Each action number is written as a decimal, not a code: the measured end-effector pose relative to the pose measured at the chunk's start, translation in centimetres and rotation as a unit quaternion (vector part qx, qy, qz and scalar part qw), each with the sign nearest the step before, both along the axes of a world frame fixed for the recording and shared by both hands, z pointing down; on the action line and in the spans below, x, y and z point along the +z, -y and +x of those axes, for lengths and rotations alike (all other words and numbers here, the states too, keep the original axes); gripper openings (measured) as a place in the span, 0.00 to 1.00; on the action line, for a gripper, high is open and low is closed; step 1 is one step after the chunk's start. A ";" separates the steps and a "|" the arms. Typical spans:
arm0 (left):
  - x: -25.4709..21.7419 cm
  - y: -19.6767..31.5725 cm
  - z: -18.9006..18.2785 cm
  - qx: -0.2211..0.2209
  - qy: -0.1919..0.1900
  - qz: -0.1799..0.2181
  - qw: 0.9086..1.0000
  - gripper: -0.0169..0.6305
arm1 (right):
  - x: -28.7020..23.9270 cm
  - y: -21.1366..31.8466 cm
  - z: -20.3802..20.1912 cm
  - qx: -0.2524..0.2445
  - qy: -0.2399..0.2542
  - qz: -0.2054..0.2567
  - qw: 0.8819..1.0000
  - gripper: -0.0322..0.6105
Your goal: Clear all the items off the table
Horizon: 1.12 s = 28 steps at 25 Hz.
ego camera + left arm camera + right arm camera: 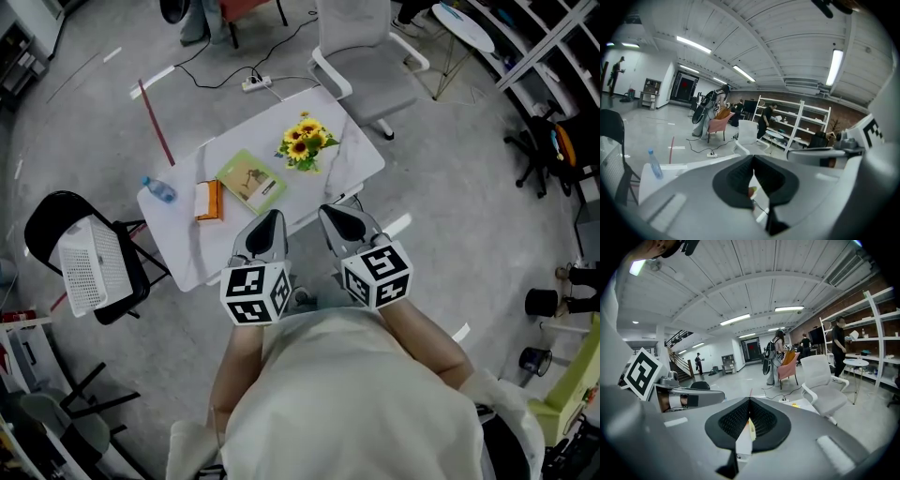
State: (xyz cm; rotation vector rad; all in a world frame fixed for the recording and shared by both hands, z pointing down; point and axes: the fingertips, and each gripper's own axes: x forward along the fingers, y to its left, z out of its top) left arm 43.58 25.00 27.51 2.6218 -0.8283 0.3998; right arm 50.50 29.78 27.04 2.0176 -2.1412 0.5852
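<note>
Nothing cleared yet; all four items are on the white marble-look table (185, 249). At its 9 o'clock end is a clear plastic water bottle (159, 189) with a blue cap. Next come a flat orange box (208, 200), a thin green book (250, 180) at centre, and a sunflower bunch (306, 142) toward 2 o'clock. The left claw (274, 220) and right claw (330, 214) hover at the 6 o'clock edge, both pressed together and empty.

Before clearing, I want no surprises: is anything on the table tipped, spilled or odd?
Nothing stands out. The water bottle stands upright near a corner of the table, the green book lies flat, nothing spilled.
</note>
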 end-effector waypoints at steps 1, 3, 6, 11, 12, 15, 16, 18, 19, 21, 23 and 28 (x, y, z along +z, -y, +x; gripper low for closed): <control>0.1 0.1 0.2 0.001 0.001 -0.001 1.000 0.04 | 0.0 0.2 0.2 0.002 0.000 -0.001 1.000 0.05; 0.2 0.4 0.5 0.004 0.002 -0.004 1.000 0.04 | 0.1 0.6 0.7 0.004 0.000 -0.002 1.000 0.05; 0.6 0.9 1.1 0.002 0.004 -0.008 1.000 0.04 | 0.2 1.3 1.5 0.007 -0.002 -0.001 1.000 0.05; 1.0 2.5 2.7 -0.008 0.008 -0.011 1.000 0.04 | 0.9 3.0 3.5 0.005 0.003 -0.008 1.000 0.05; 1.1 2.9 3.1 -0.011 0.009 -0.011 1.000 0.04 | 1.2 3.4 3.9 0.004 0.003 -0.012 1.000 0.05; 1.9 4.2 4.2 -0.017 0.012 -0.015 1.000 0.04 | 2.4 4.7 5.5 0.002 -0.001 -0.022 1.000 0.05; 2.2 4.6 4.5 -0.019 0.015 -0.016 1.000 0.04 | 2.8 5.2 6.0 0.003 -0.001 -0.026 1.000 0.05; 2.9 5.5 5.0 -0.026 0.019 -0.021 0.999 0.04 | 3.6 6.1 7.0 0.002 0.002 -0.033 0.999 0.05; 3.2 6.0 5.3 -0.030 0.020 -0.025 0.999 0.04 | 3.9 6.5 7.5 0.001 0.002 -0.036 0.999 0.05; 3.9 6.9 5.8 -0.036 0.022 -0.031 0.999 0.04 | 4.8 7.4 8.4 -0.002 0.000 -0.043 0.999 0.05; 4.6 7.8 6.4 -0.040 0.025 -0.035 0.998 0.04 | 5.7 8.3 9.3 -0.007 -0.002 -0.051 0.999 0.05; 6.6 9.5 7.8 -0.042 0.044 -0.043 0.997 0.04 | 7.9 10.6 10.9 -0.018 0.005 -0.070 0.997 0.05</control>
